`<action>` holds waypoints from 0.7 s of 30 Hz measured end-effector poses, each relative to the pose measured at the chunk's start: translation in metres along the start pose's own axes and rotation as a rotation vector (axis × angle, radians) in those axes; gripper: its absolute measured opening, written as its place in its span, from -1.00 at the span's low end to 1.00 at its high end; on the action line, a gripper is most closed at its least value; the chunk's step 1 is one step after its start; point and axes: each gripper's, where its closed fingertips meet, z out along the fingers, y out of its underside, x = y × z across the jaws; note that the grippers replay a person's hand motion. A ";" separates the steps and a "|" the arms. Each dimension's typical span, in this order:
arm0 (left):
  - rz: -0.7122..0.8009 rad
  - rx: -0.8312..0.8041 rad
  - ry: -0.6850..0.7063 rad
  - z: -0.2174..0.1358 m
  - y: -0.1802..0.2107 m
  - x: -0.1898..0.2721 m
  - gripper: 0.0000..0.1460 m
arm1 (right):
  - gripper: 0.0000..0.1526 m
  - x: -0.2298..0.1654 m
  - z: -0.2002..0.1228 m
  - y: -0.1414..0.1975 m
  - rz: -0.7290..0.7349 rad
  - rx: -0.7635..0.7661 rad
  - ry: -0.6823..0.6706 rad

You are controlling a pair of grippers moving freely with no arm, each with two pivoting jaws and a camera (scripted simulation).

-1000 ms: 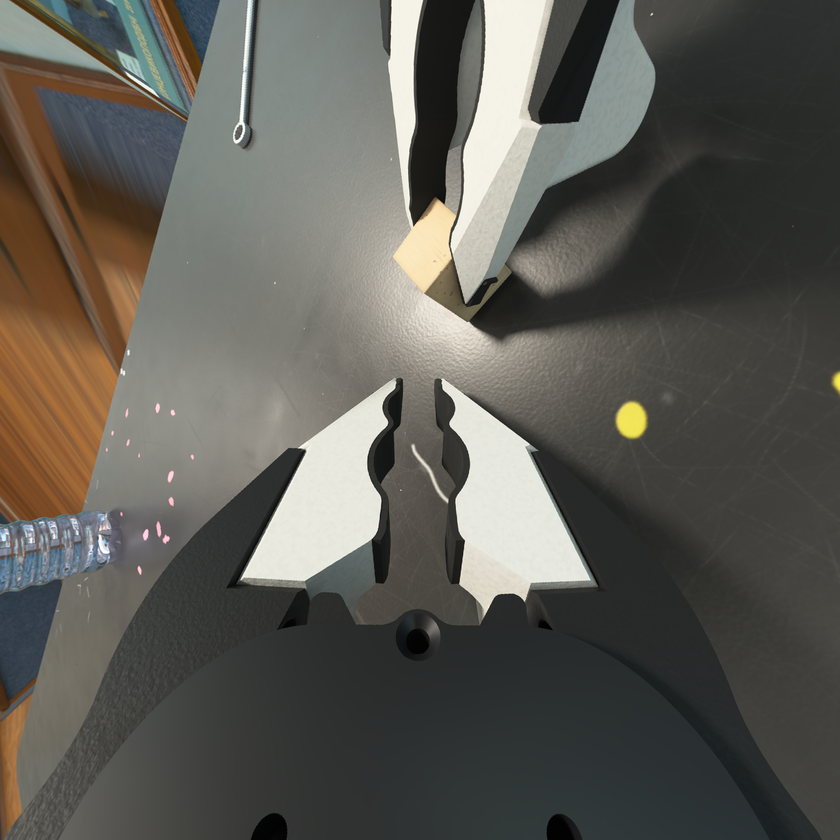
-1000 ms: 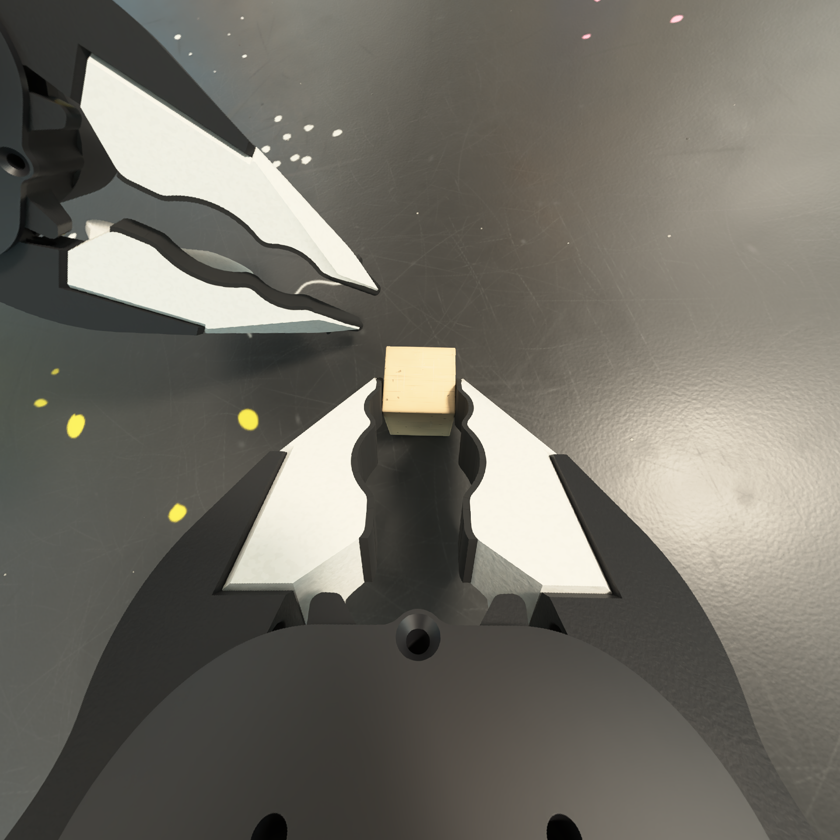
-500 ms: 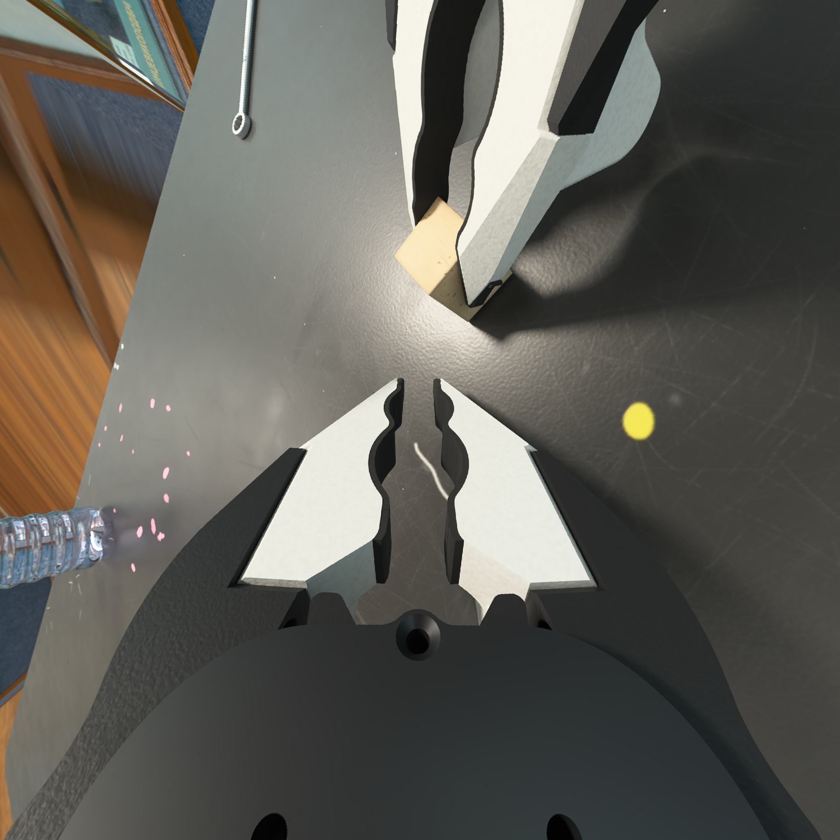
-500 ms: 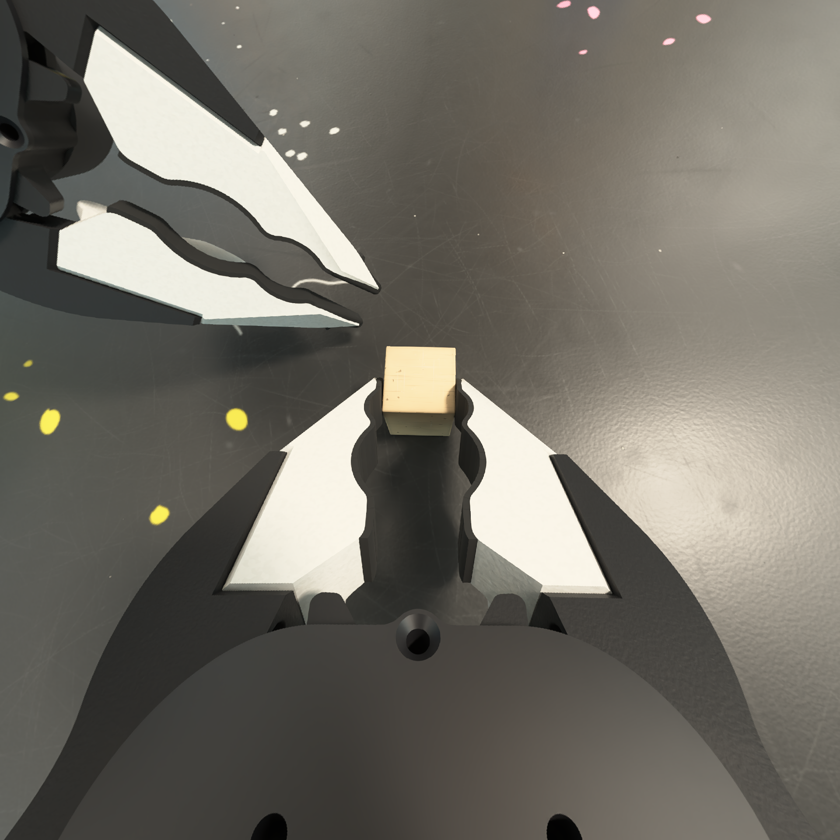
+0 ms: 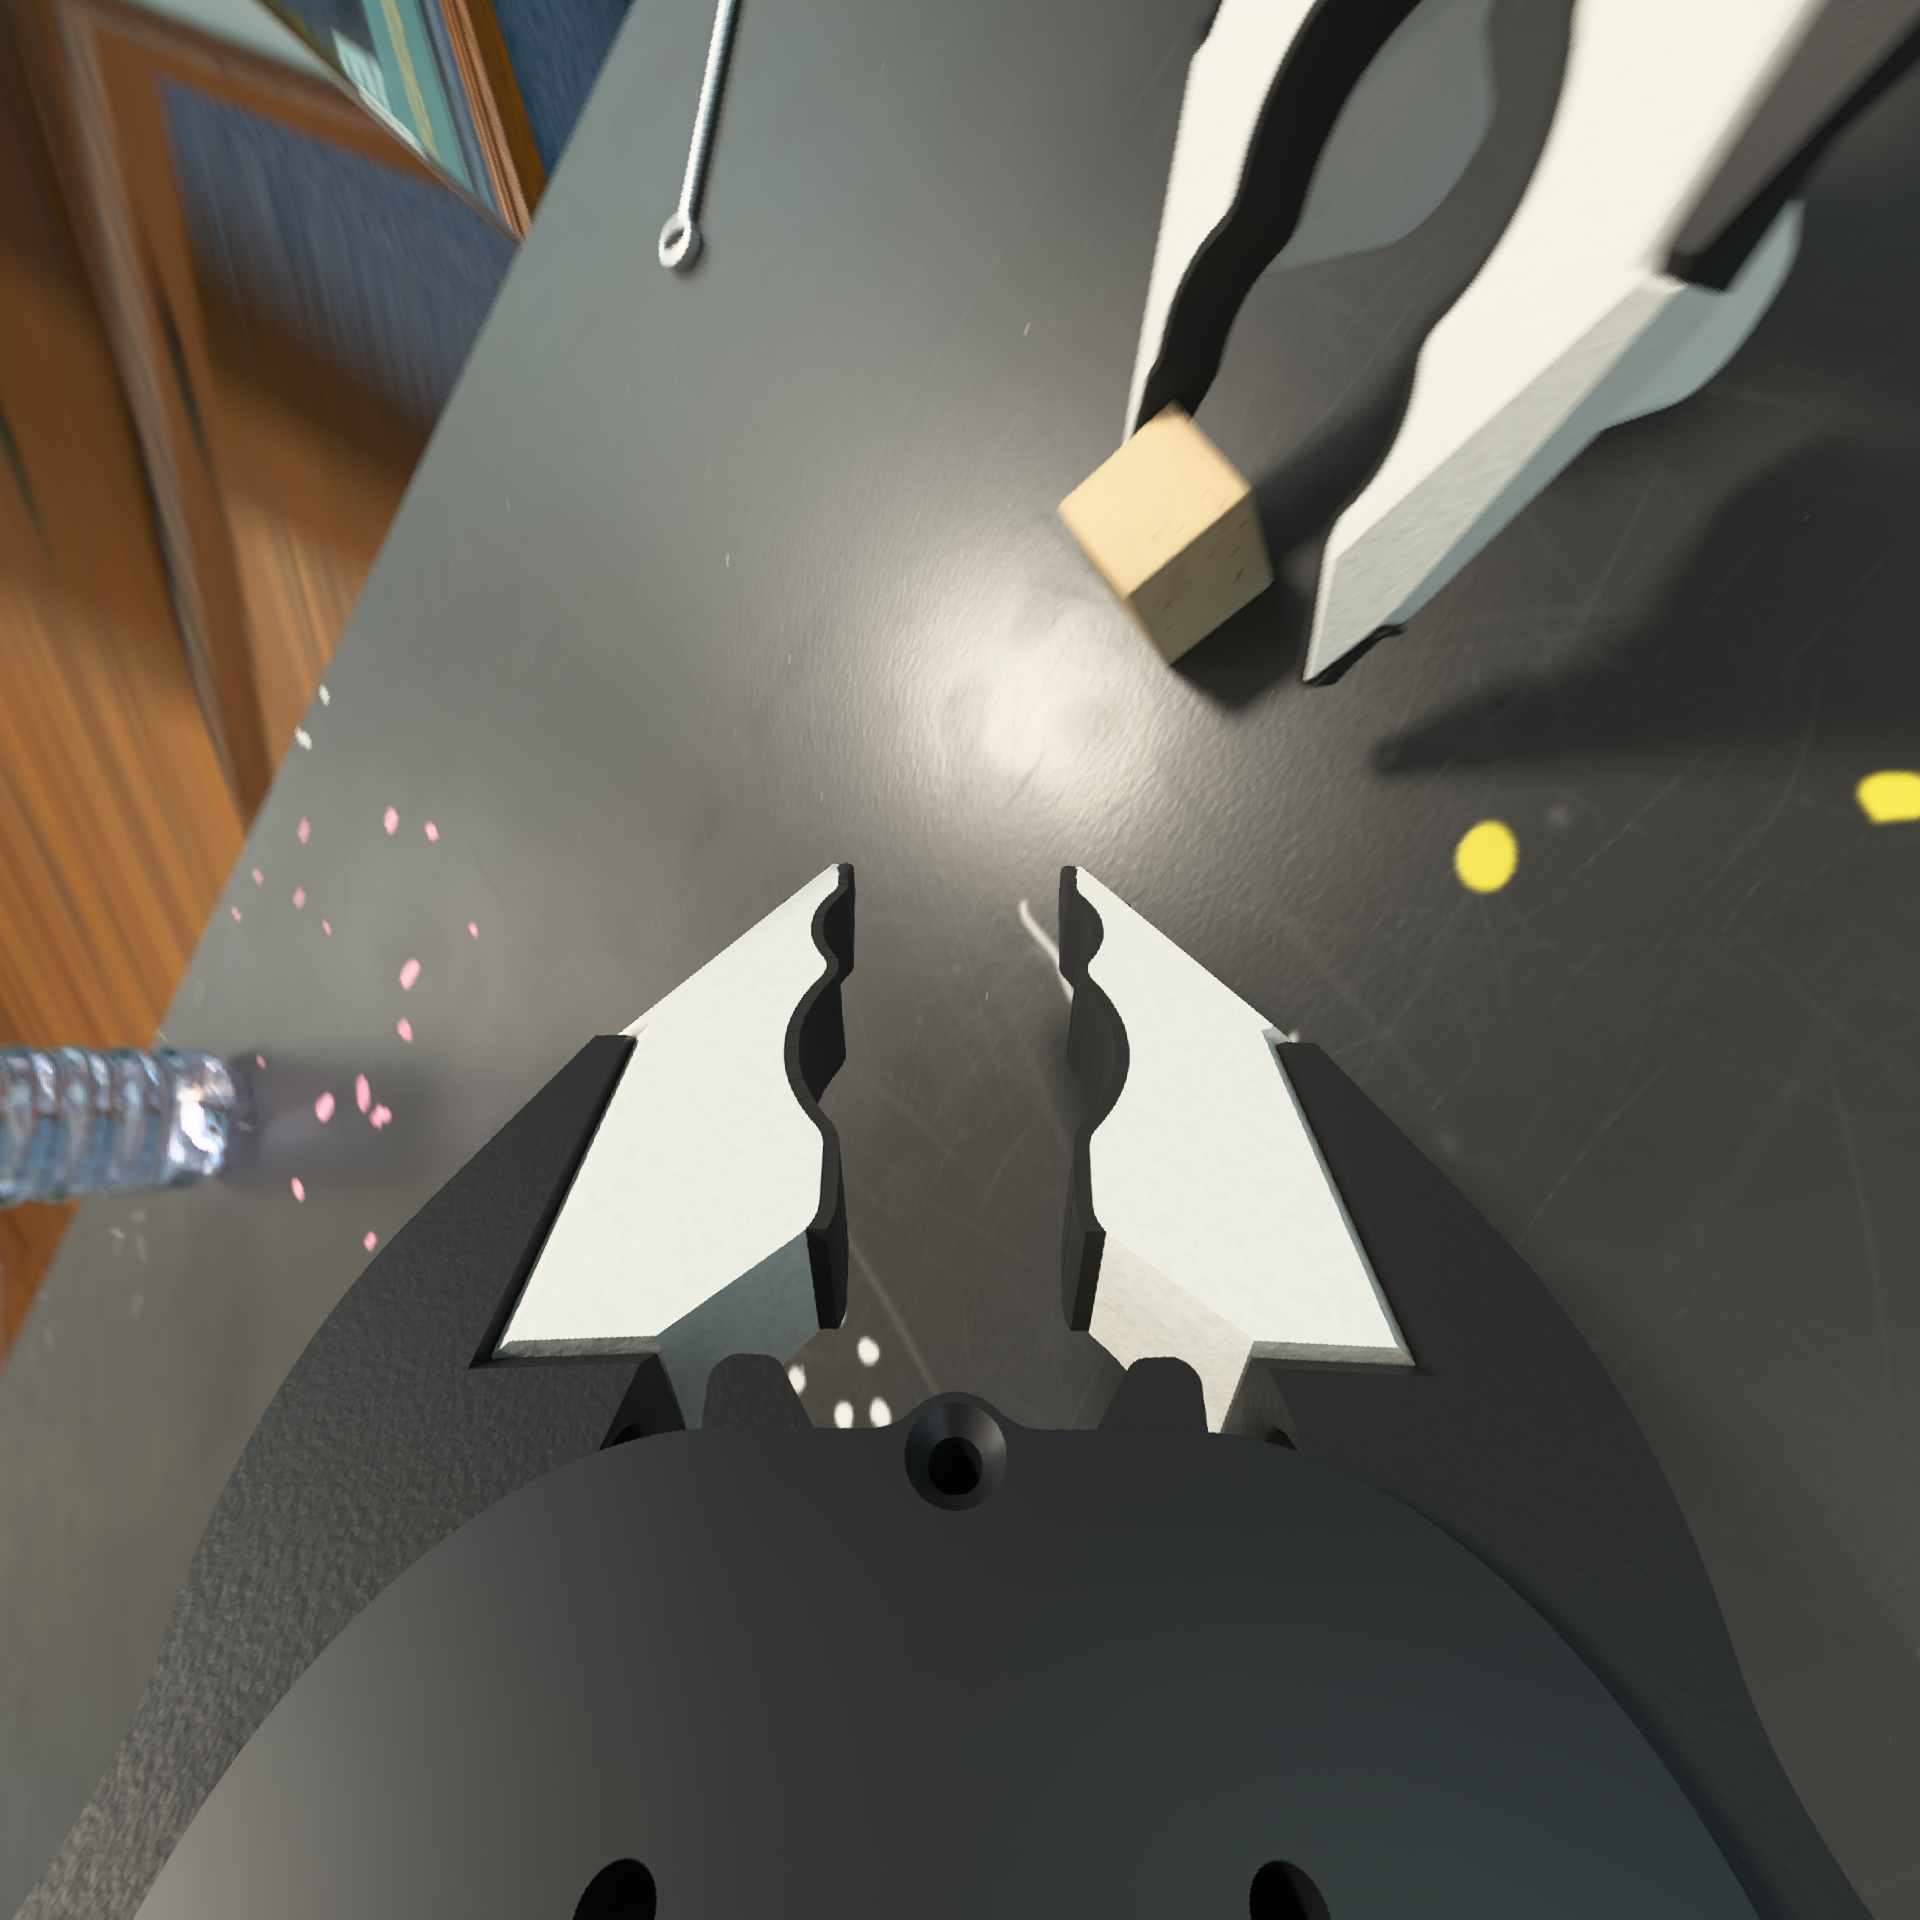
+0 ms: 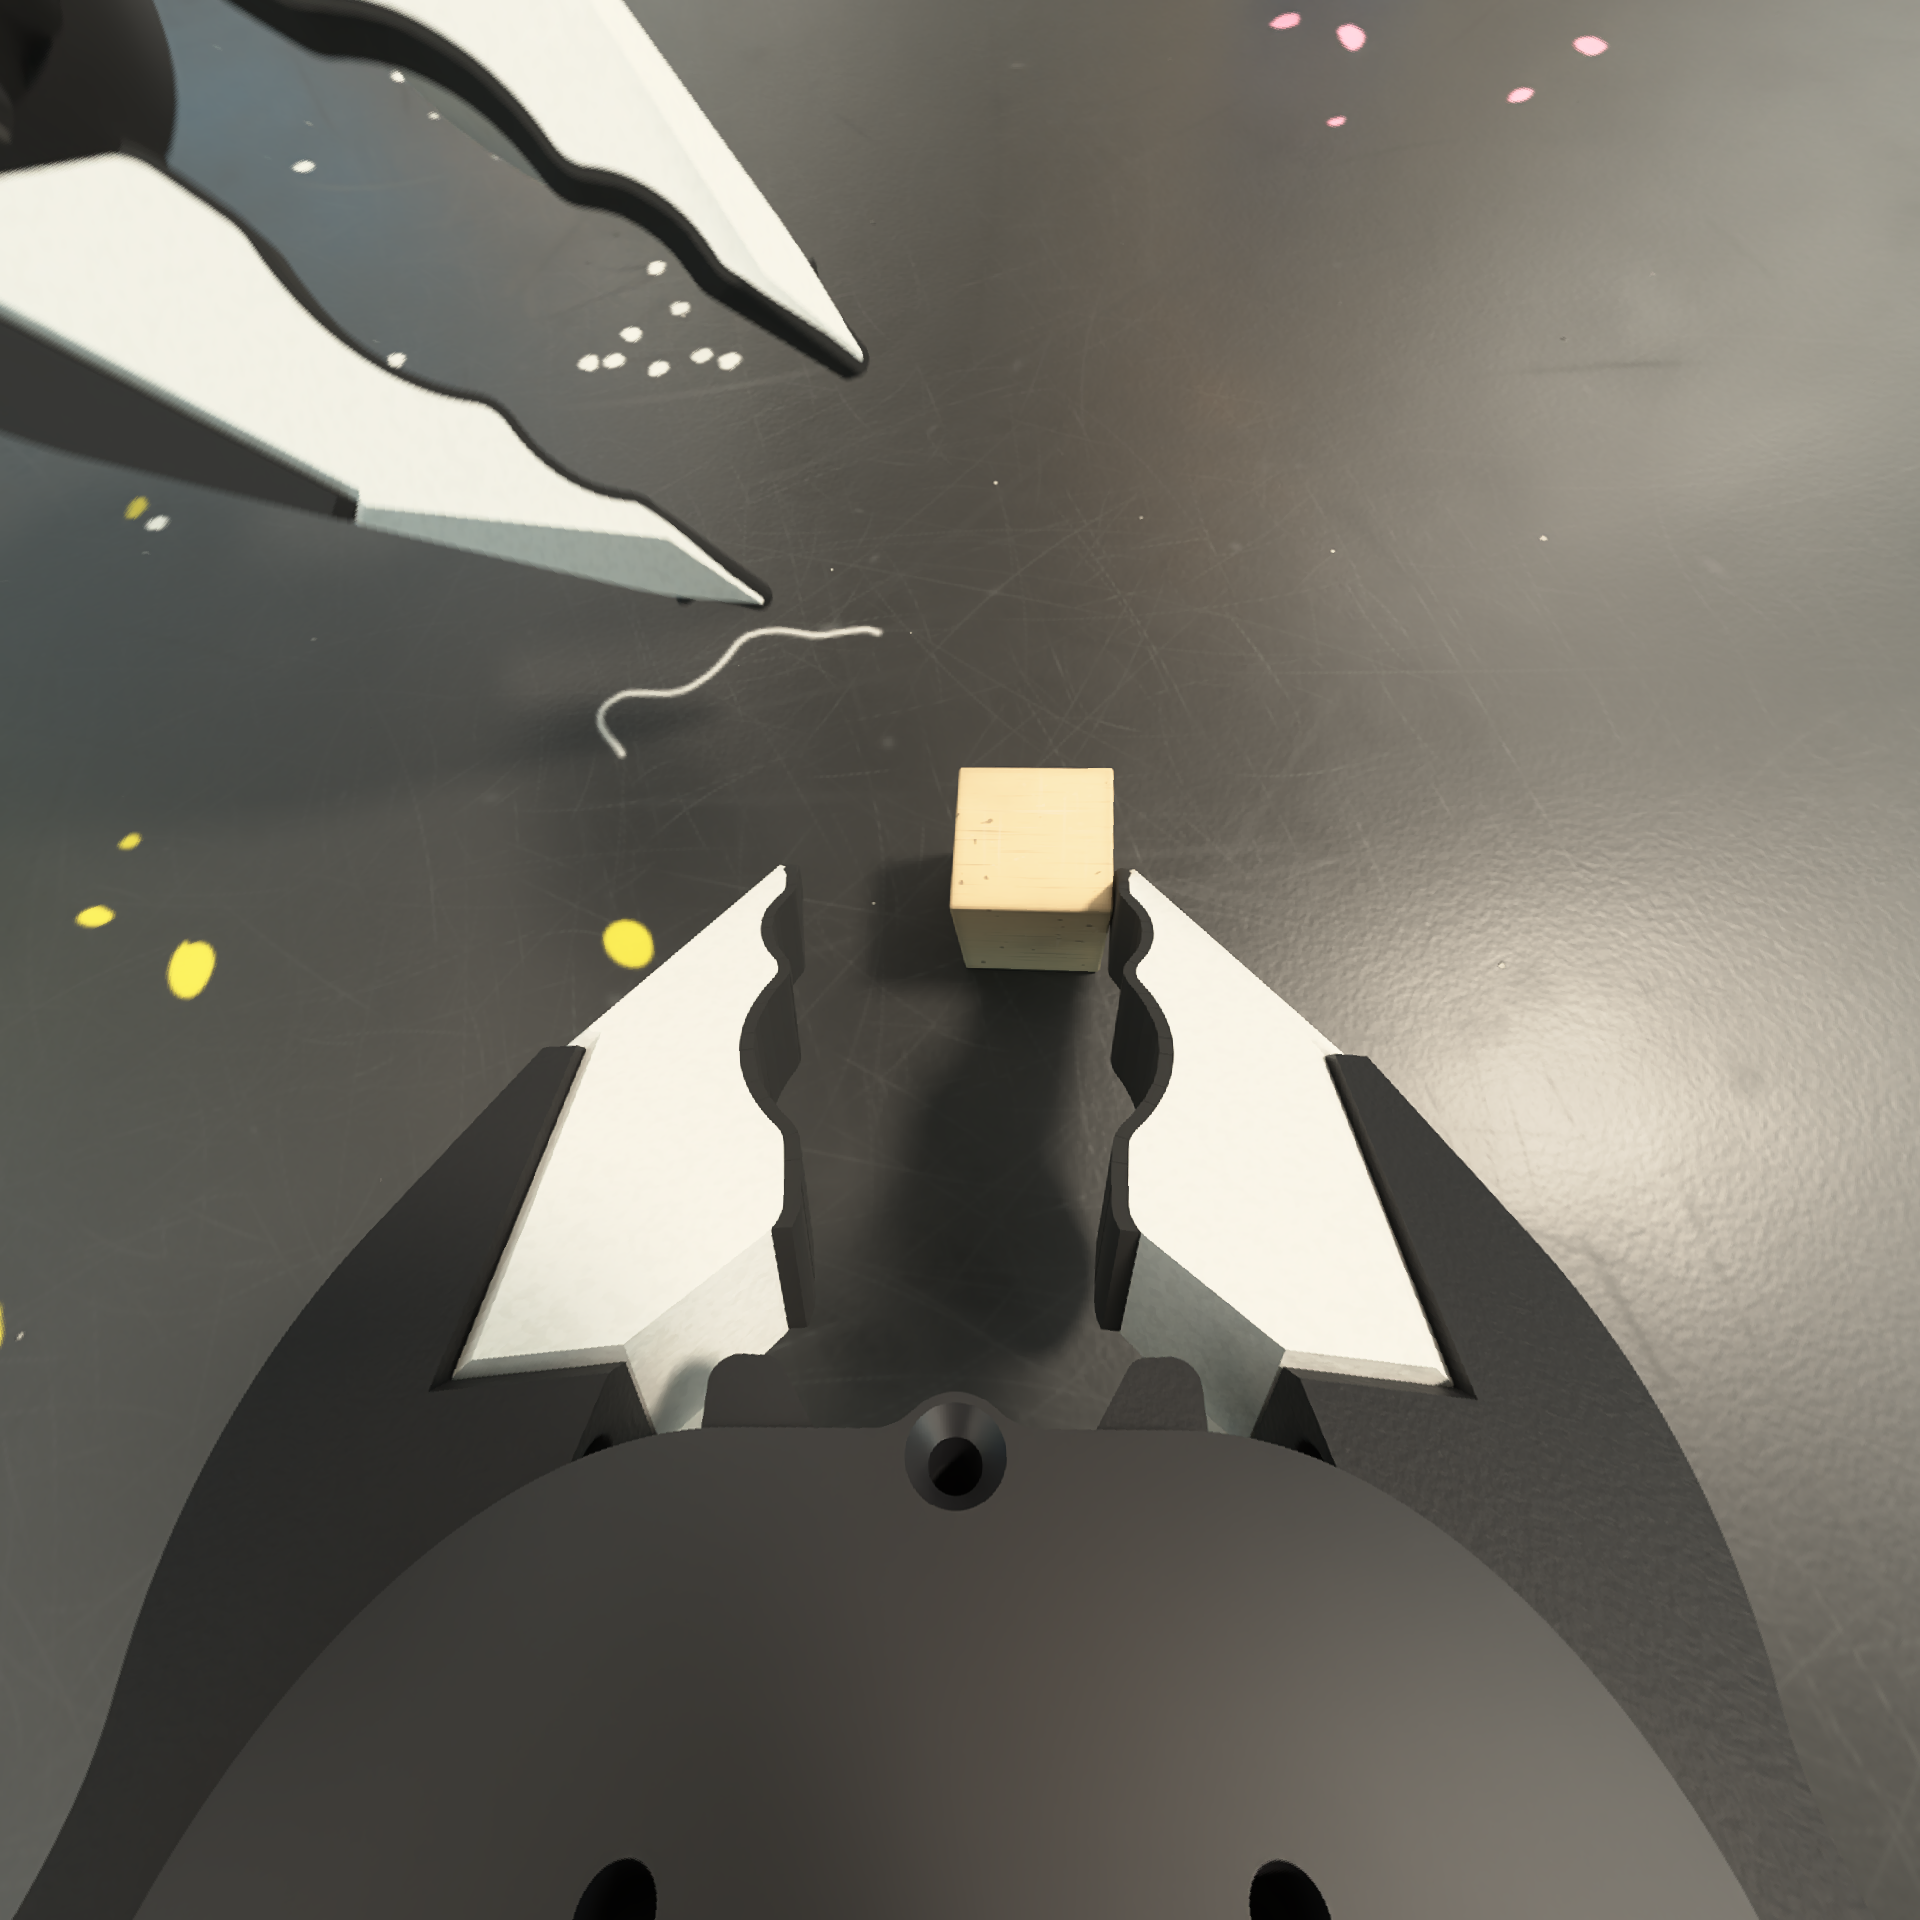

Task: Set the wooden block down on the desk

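Note:
The wooden block (image 6: 1034,862), a small pale cube, stands on the dark grey desk (image 6: 1455,623). My right gripper (image 6: 956,883) is open, with its jaws either side of the block. The block sits close against the right fingertip (image 6: 1153,925) and apart from the left one. In the left wrist view the block (image 5: 1169,540) shows at the upper right between the right gripper's fingers (image 5: 1455,436). My left gripper (image 5: 958,883) is open and empty, short of the block and to its left. It also shows at the upper left of the right wrist view (image 6: 810,480).
A white thread (image 6: 727,665) lies on the desk between the grippers. Yellow (image 6: 627,942), pink and white specks dot the surface. A thin metal rod with an eye (image 5: 691,177) lies at the far side. The desk's left edge drops to a wooden floor (image 5: 104,623). A crinkled clear bottle (image 5: 104,1122) pokes in there.
My right gripper has opened and let go of the block, which now stands free on the desk. My left gripper has opened too and shifted away from the block.

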 end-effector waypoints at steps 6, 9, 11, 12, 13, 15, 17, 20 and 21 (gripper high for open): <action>-0.107 -0.054 0.105 0.005 0.024 -0.001 -0.36 | -0.10 0.000 0.011 0.000 0.026 -0.036 0.128; -0.144 -0.058 0.113 0.008 0.026 0.000 -0.31 | -0.10 0.006 0.017 -0.001 0.010 -0.063 0.196; -0.152 -0.063 0.112 0.008 0.027 0.001 -0.28 | -0.18 0.011 0.019 -0.002 -0.001 -0.075 0.248; -0.156 -0.066 0.109 0.008 0.027 0.001 -0.28 | -0.22 0.013 0.019 -0.002 -0.003 -0.079 0.269; -0.168 -0.069 0.106 0.007 0.026 0.000 -0.28 | -0.25 0.013 0.020 -0.002 -0.010 -0.079 0.287; -0.199 -0.063 0.109 0.008 0.026 0.001 -0.28 | -0.25 0.015 0.019 -0.004 -0.014 -0.072 0.325; -0.204 -0.062 0.097 0.009 0.027 0.002 -0.28 | -0.21 0.015 0.018 -0.003 -0.025 -0.072 0.360; -0.216 -0.073 0.090 0.009 0.027 0.003 -0.26 | -0.18 0.015 0.017 -0.003 -0.024 -0.071 0.371; -0.220 -0.075 0.087 0.009 0.027 0.004 -0.26 | -0.18 0.015 0.017 -0.003 -0.024 -0.071 0.371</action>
